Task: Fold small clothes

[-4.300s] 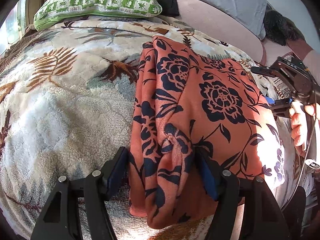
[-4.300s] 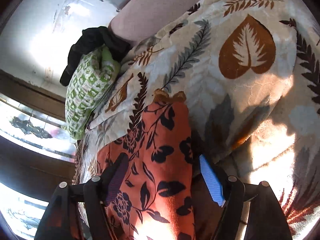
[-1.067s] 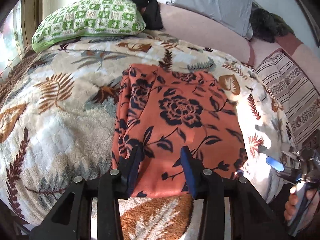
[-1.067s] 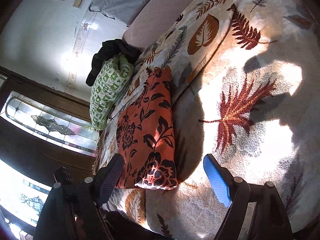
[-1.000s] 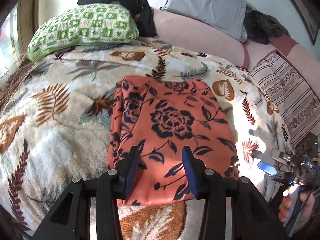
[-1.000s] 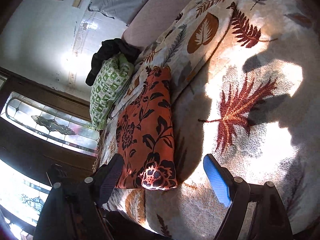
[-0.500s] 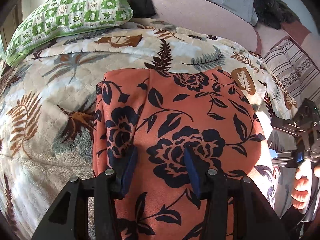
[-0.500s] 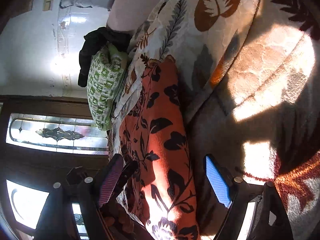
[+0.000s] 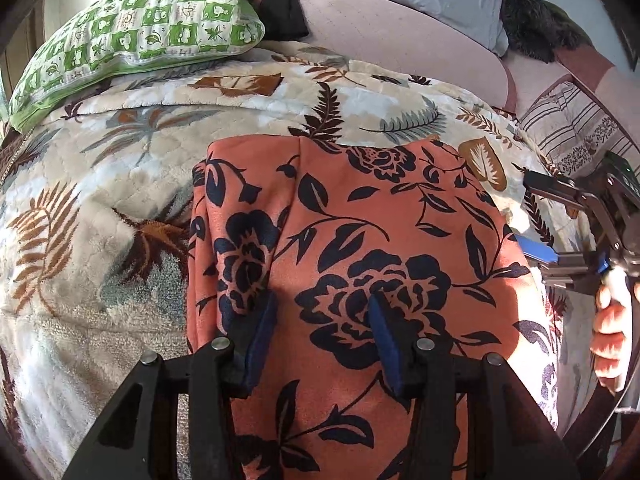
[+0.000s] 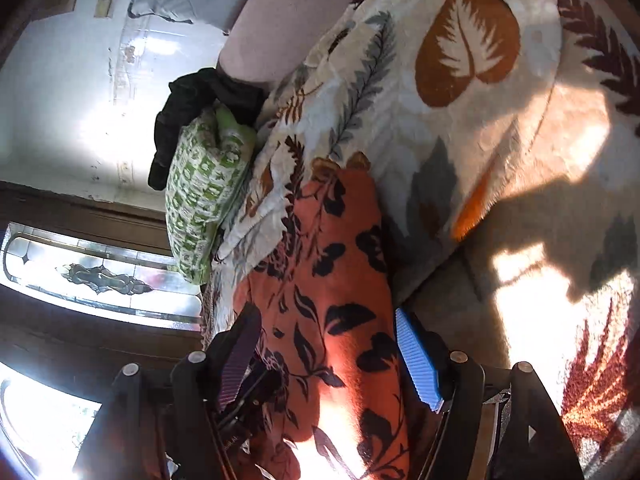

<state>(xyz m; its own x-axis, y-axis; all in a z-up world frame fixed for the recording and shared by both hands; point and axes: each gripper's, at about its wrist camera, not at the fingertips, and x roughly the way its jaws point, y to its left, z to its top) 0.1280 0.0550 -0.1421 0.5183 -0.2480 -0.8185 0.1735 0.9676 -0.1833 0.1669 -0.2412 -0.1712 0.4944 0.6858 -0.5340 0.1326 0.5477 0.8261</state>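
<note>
Both grippers now closer over folded orange floral garment (image 9: 384, 240) than second ago. Left gripper (image 9: 322, 316) tilted down, half-spread pads on cloth, nothing pinched. Right gripper (image 10: 328, 354) at garment's right edge, jaws just closing, straddling fold, pads not pressing; hand (image 9: 610, 332) on handle. Garment lies mid leaf-print blanket (image 9: 100, 208) on bed; blanket bare around. Green pillow (image 9: 136, 40) beyond, window (image 10: 100, 276) behind.

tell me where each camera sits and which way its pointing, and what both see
Left wrist: on the left gripper, looking down over the orange floral garment toward the green pillow; own fingers, plus the right gripper and a hand at right.
Right wrist: on the right gripper, jaws just closing, astride the garment's side edge; own fingers only.
Shared: garment, pillow, leaf-print blanket.
</note>
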